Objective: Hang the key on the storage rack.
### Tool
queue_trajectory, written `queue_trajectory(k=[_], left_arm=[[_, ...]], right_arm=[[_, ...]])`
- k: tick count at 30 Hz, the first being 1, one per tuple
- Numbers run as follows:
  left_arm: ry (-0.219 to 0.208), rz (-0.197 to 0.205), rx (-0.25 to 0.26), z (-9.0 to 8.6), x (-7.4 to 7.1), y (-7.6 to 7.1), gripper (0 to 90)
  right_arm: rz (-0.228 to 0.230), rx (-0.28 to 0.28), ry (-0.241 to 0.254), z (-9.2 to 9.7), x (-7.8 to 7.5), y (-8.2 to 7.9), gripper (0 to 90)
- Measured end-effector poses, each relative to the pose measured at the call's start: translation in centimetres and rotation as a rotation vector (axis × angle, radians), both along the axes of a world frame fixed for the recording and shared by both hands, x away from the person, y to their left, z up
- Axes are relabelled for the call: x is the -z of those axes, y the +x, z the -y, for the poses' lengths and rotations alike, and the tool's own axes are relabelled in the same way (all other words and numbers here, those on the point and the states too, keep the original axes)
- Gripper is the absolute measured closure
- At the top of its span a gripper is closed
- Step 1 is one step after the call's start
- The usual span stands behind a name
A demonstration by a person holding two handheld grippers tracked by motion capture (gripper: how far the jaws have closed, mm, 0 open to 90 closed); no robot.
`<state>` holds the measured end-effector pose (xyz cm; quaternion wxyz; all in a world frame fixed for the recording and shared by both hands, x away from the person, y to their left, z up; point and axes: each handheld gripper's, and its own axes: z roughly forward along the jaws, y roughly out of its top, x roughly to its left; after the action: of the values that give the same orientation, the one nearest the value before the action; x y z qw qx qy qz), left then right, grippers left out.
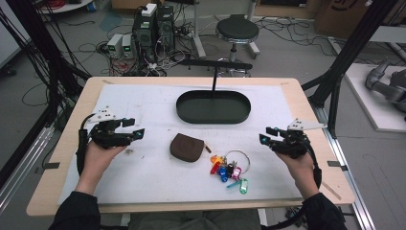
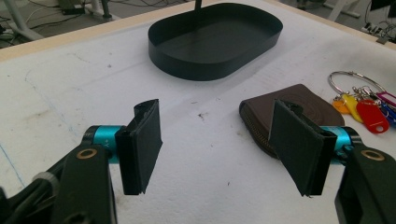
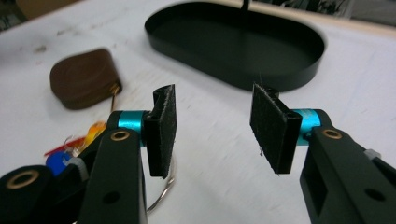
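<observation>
A: Right gripper view. The right gripper has its two black padded fingers apart, nothing between them, bare white worktop behind the gap.

B: Objects?

A: Black oval tray at 12 o'clock, empty, thin post rising from its far rim. Brown zip pouch at 10 o'clock, lying flat, brass pull toward the keys.

B: Keys?

A: Key bunch at 8 o'clock, partly hidden by the left finger; orange, red and blue tags, metal ring under that finger.

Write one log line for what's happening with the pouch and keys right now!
left gripper: open, empty | right gripper: open, empty | brown pouch: on table | key bunch: beside pouch | black tray: empty
</observation>
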<state>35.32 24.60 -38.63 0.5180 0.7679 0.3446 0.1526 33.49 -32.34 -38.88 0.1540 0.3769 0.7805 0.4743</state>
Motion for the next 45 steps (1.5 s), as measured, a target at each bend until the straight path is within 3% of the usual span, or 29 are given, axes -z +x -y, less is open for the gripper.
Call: queue_trajectory(k=[4,5,7,9,10,15,20,22,29,32,33,35,36,38,39,40,44,45], left_arm=[[0.0,-0.002,-0.003,-0.1,0.2,0.0,34.3],[0.004,-0.011,-0.007,-0.2,0.4,0.0,34.3],[0.006,-0.018,-0.011,-0.4,0.5,0.1,34.3],[0.007,-0.016,-0.014,-0.4,0.6,0.2,34.3],[0.002,-0.012,-0.019,-0.5,0.6,0.2,34.3],[-0.002,-0.007,-0.019,-0.6,0.6,0.4,34.3],[0.001,-0.012,-0.021,-0.5,0.7,0.4,34.3],[0.005,-0.014,-0.022,-0.5,0.7,0.4,34.1],[0.009,-0.016,-0.024,-0.4,0.7,0.2,33.8],[0.016,-0.017,-0.023,-0.5,0.7,0.1,33.8],[0.015,-0.019,-0.027,-0.6,0.8,0.0,33.8],[0.014,-0.018,-0.031,-0.7,0.8,-0.1,33.8],[0.011,-0.017,-0.034,-0.9,0.9,-0.2,33.8],[0.011,-0.019,-0.038,-1.0,0.9,-0.2,33.8],[0.008,-0.019,-0.039,-1.2,0.9,-0.3,33.8],[0.004,-0.02,-0.039,-1.3,0.9,-0.3,33.8],[-0.003,-0.018,-0.047,-1.6,0.9,-0.4,33.8],[-0.007,-0.018,-0.049,-1.7,0.9,-0.5,33.7]], right_arm=[[-0.038,0.019,-0.019,-1.1,0.9,-0.8,50.9],[-0.075,0.016,-0.044,-2.0,1.5,-1.3,53.6],[-0.092,0.001,-0.075,-2.8,2.1,-1.8,58.4],[-0.102,-0.003,-0.093,-3.1,2.4,-1.9,60.1],[-0.121,0.001,-0.138,-3.7,3.1,-2.0,62.7],[-0.164,0.018,-0.188,-4.5,4.3,-1.5,64.1],[-0.184,0.007,-0.231,-5.0,5.1,-1.0,65.9],[-0.168,0.002,-0.263,-5.4,5.3,-0.9,70.8],[-0.152,0.01,-0.261,-5.1,5.4,-0.7,85.6],[-0.157,0.011,-0.246,-5.0,5.3,-0.4,85.7],[-0.159,0.016,-0.209,-4.8,5.0,-0.2,85.5],[-0.158,0.018,-0.189,-4.7,4.8,-0.1,85.4],[-0.157,0.02,-0.133,-4.2,4.4,0.1,85.1],[-0.156,0.022,-0.065,-3.7,4.0,0.3,85.0],[-0.156,0.022,-0.065,-3.7,4.0,0.3,85.0],[-0.145,0.016,-0.01,-3.2,3.6,0.3,84.7],[-0.134,-0.01,0.086,-3.0,2.9,0.2,84.9],[-0.125,-0.018,0.1,-3.0,2.7,0.1,90.0]])
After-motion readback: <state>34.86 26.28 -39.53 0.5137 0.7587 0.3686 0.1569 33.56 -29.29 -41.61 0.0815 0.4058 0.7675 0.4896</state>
